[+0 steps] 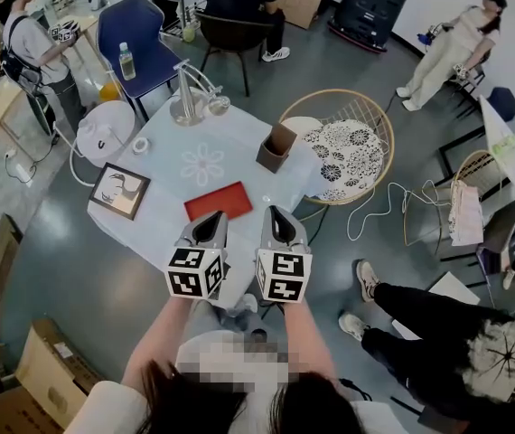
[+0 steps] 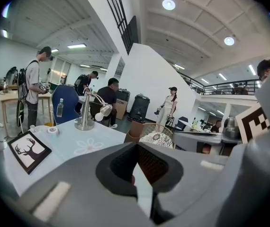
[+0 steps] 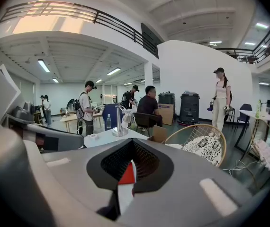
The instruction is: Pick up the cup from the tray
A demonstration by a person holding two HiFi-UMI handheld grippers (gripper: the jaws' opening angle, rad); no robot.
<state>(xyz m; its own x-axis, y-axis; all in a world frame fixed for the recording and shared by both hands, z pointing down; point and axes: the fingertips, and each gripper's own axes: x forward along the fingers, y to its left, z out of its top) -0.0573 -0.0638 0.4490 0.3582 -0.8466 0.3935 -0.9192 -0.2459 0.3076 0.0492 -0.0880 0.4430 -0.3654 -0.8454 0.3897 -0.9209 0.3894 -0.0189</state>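
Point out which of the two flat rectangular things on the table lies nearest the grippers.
The red tray, right ahead of the left gripper and right gripper. The black-framed deer picture lies farther away, at the left edge of the table.

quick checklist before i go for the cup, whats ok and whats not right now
1. left gripper empty: ok, jaws together on nothing.
2. right gripper opened for a grasp: not ok, jaws shut, empty.
3. red tray ahead of both grippers: ok.
4. Anything standing on the tray: not ok, it looks bare.
5. brown container, maybe the target, on the tray: not ok, it stands off it, further back.
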